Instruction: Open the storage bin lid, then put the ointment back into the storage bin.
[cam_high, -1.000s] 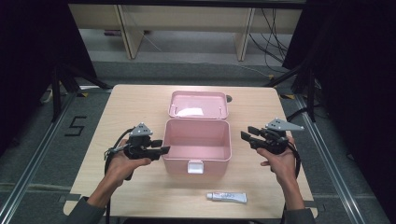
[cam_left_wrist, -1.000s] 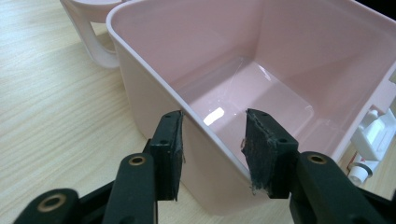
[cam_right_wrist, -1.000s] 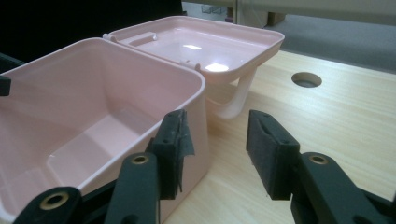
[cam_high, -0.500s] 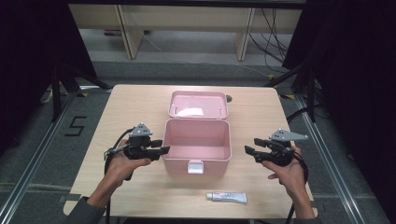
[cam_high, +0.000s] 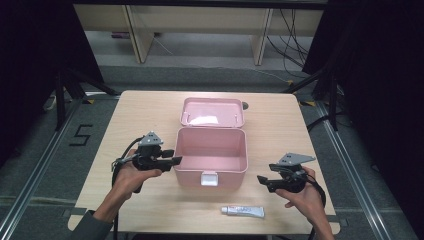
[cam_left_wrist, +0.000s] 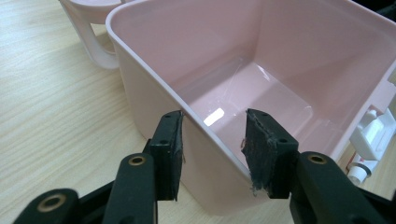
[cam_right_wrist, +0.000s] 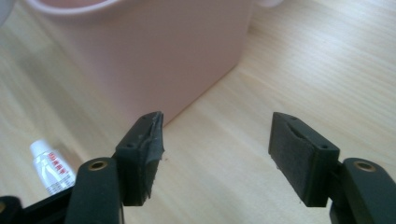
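An open pink box (cam_high: 212, 150) stands mid-table with its lid (cam_high: 212, 112) laid back behind it. It is empty inside (cam_left_wrist: 243, 88). My left gripper (cam_high: 170, 159) straddles the box's left wall, one pad outside and one inside (cam_left_wrist: 212, 140); a gap shows beside the wall, so it is open. My right gripper (cam_high: 262, 181) hovers right of the box's front corner (cam_right_wrist: 215, 144). Its jaws have just been opening and nothing is between them. A small white tube (cam_high: 243, 211) lies near the front edge, left of that gripper (cam_right_wrist: 49, 170).
The box has a white latch (cam_high: 208, 178) on its front wall. The wooden table (cam_high: 280, 125) is bare to the right of the box. Shelving legs and cables stand on the floor behind the table.
The right hand has come toward the table's near edge and sunk a little, and its jaws stand wider apart. The left gripper and the box have not moved.
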